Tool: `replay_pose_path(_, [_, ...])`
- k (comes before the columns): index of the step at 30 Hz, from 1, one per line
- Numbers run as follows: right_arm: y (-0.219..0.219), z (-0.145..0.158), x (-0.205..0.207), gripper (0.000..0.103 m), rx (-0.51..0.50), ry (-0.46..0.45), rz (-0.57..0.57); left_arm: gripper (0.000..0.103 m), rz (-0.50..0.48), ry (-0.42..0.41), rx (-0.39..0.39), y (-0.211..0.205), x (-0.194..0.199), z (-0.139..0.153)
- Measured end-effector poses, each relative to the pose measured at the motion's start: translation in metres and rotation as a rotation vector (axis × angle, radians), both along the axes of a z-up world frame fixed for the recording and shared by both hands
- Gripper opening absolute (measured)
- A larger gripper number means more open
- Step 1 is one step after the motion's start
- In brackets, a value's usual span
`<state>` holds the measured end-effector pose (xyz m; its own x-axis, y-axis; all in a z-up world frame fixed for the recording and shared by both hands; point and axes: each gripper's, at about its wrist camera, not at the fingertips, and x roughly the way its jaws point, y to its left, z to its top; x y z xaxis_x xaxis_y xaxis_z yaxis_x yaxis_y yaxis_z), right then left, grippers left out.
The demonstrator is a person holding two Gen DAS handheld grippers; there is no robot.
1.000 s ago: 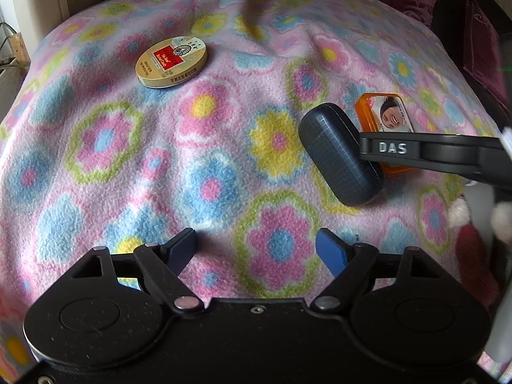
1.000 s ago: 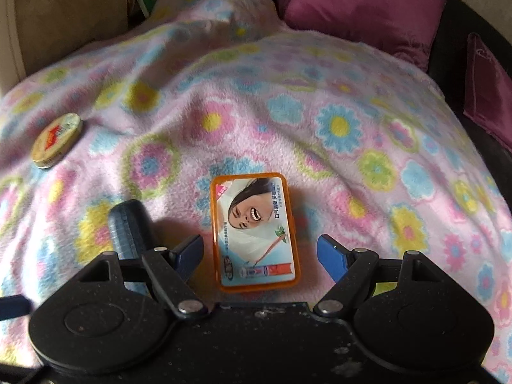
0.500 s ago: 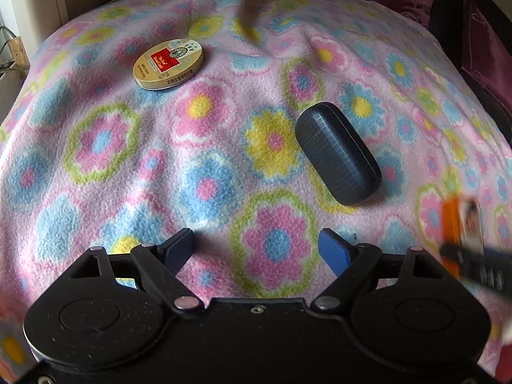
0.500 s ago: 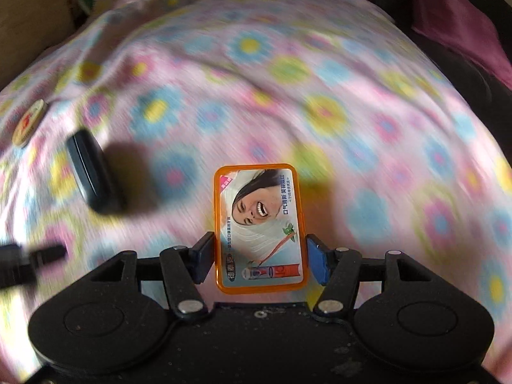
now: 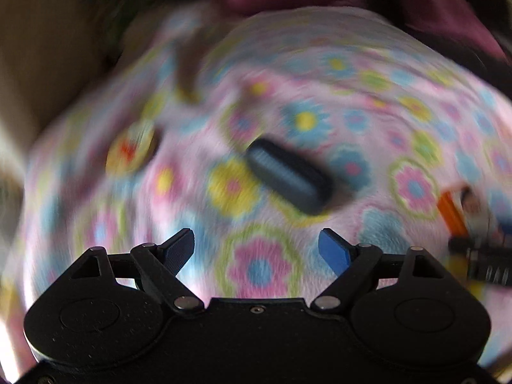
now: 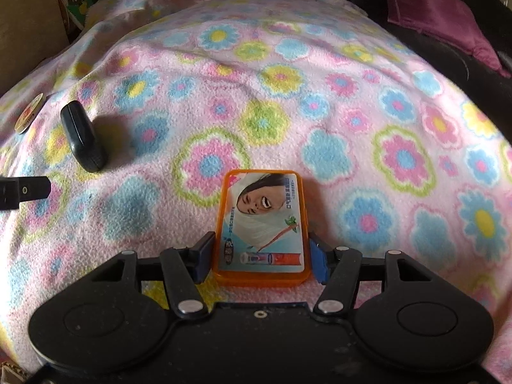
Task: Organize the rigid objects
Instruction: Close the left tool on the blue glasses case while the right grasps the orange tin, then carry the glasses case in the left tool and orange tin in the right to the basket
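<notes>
Orange-rimmed rectangular tin (image 6: 261,228), printed lid up, pinched across its short width by the right gripper (image 6: 261,256); both blue pads press its side walls. Near end sits between the jaws, far end juts forward over the floral fleece blanket (image 6: 320,102). Whether the tin is lifted clear or resting on the fleece I cannot tell. Gripping the narrow span likely suits the jaw reach and keeps the lid level.

Dark oblong case (image 5: 289,180) lies on the blanket well to the tin's left, with a round yellow tin (image 5: 129,152) beyond it, near the blanket's edge. Left view heavily blurred.

Left gripper (image 5: 257,249): jaws spread and opening wider, nothing between them, aimed toward the dark case — probably readying for it.
</notes>
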<state>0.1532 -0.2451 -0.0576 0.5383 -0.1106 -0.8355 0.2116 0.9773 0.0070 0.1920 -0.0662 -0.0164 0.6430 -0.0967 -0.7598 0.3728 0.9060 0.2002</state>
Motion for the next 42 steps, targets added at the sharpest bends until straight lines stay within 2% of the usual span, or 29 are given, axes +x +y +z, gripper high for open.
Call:
replay_pose_path(3, [-0.003, 0.003, -0.001, 0.059, 0.017, 0.003, 0.007, 0.084, -0.175, -0.083, 0.151, -0.022, 0.002, -0.005])
replay_pose_path(5, [-0.002, 0.003, -0.001, 0.059, 0.016, 0.005, 0.014, 0.084, -0.250, -0.082, 0.189, -0.029, 0.010, -0.009])
replay_pose_path(7, [-0.002, 0.003, -0.001, 0.059, 0.013, 0.007, 0.018, 0.084, -0.283, -0.079, 0.205, -0.033, 0.018, -0.013])
replay_pose_path(16, [-0.003, 0.005, -0.001, 0.060, 0.023, 0.016, 0.018, 0.086, -0.317, -0.055, 0.226, -0.040, 0.038, -0.027])
replay_pose_path(23, [-0.002, 0.003, 0.001, 0.061, 0.011, 0.013, 0.020, 0.088, -0.384, -0.057, 0.267, -0.046, 0.049, -0.037])
replay_pose_path(27, [-0.001, 0.003, 0.003, 0.065, 0.008, 0.012, 0.021, 0.092, -0.410, -0.020, 0.270, -0.045, 0.059, -0.041])
replay_pose_path(33, [0.002, 0.002, 0.006, 0.072, -0.006, 0.007, 0.023, 0.097, -0.447, -0.025, 0.288, -0.048, 0.065, -0.043])
replay_pose_path(37, [0.003, 0.001, 0.007, 0.074, -0.017, 0.005, 0.025, 0.095, -0.452, -0.015, 0.267, -0.050, 0.068, -0.043])
replay_pose_path(38, [0.003, 0.001, 0.007, 0.074, -0.019, 0.005, 0.027, 0.089, -0.452, -0.004, 0.254, -0.049, 0.068, -0.042])
replay_pose_path(40, [0.004, 0.001, 0.007, 0.074, -0.023, 0.005, 0.029, 0.087, -0.435, 0.018, 0.223, -0.048, 0.070, -0.040])
replay_pose_path(42, [0.004, 0.001, 0.008, 0.070, -0.022, 0.007, 0.037, 0.087, -0.411, 0.028, 0.195, -0.046, 0.070, -0.040])
